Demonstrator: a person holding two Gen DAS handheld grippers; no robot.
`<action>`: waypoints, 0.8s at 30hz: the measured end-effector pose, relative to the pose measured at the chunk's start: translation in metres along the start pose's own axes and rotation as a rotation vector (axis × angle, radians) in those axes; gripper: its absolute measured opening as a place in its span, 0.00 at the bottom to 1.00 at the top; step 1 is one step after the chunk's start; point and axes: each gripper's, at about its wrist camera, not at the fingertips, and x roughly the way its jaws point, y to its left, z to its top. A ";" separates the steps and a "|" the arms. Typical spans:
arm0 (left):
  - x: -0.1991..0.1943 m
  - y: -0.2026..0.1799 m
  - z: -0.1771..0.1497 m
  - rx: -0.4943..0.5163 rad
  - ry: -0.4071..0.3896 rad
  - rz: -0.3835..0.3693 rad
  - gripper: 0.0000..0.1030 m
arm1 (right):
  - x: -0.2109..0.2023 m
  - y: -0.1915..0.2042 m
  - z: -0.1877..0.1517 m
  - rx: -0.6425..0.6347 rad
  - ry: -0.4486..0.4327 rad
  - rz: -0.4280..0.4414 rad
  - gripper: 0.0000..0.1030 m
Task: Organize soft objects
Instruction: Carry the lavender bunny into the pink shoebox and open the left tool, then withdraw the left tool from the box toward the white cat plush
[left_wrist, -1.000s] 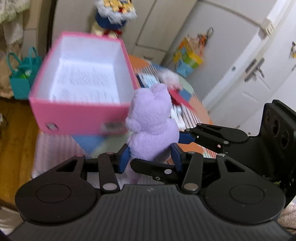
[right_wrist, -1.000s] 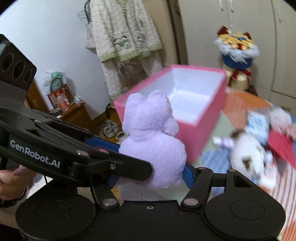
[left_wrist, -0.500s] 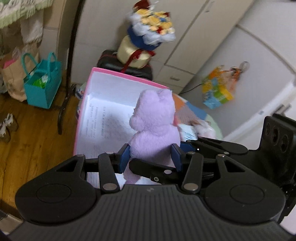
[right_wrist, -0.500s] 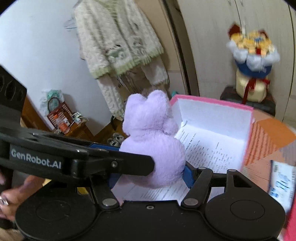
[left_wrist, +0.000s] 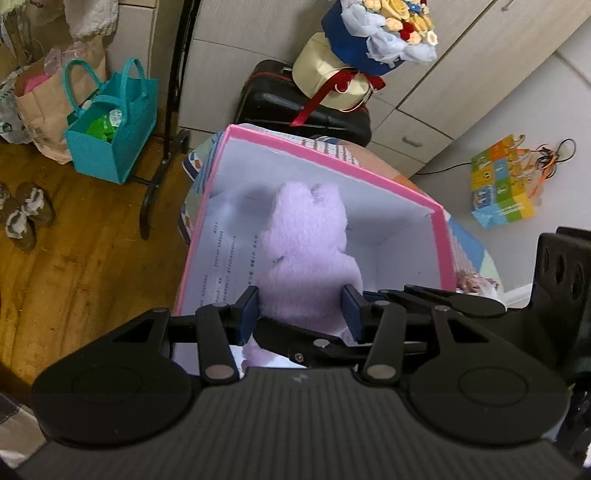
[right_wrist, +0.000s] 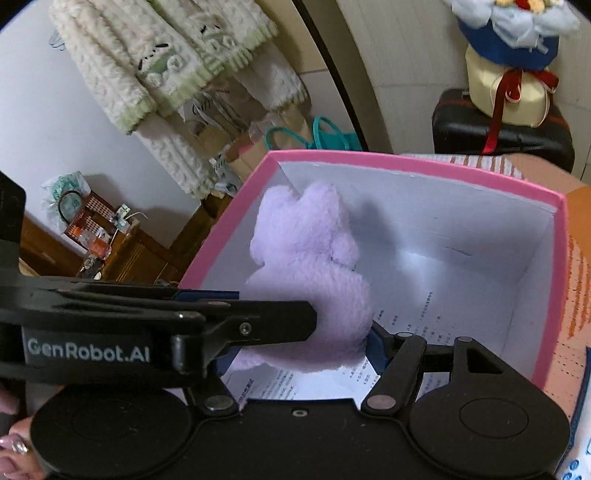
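Jaws, left gripper (left_wrist: 301, 314): clamped on the lower body of the purple plush toy (left_wrist: 306, 251), blue pads sunk into the fur on both sides. Jaws, right gripper (right_wrist: 299, 350): set around the same toy (right_wrist: 306, 266) from another side, crossing the left gripper's fingers (right_wrist: 240, 321); just eased a little wider, yet with the toy between them and the one visible pad pressed into the fur. Other pad hidden behind the black finger in front, so no telling its contact.

Toy held over the open pink box (left_wrist: 332, 155), inside the line of its rim in both views. Long axis from the grippers toward the box's far wall, tilted downward. Eared head leading, pointed away from both cameras; back of the head and body turned this way, face not visible. Feet end lowest in the pictures, just behind the crossed fingers. Cannot tell whether any part touches the box floor.

On that floor, a printed sheet (right_wrist: 424, 325), lying flat. Box white inside, pink along the rim (right_wrist: 406, 162).

Beyond the box, a black suitcase (left_wrist: 295, 107) with a bouquet (left_wrist: 380, 33) on top. To the left, on the wooden floor, a teal bag (left_wrist: 110, 136). At the lower left corner of the right wrist view, part of a hand (right_wrist: 14, 443).
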 end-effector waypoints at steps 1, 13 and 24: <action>0.001 -0.001 0.002 0.007 0.002 0.008 0.45 | 0.002 0.000 0.002 0.001 0.007 0.003 0.72; -0.003 0.001 0.003 0.037 -0.063 0.070 0.51 | 0.018 0.002 0.010 -0.016 0.044 -0.047 0.84; -0.075 -0.023 -0.039 0.229 -0.202 0.097 0.58 | -0.048 0.017 -0.022 -0.131 -0.059 -0.048 0.84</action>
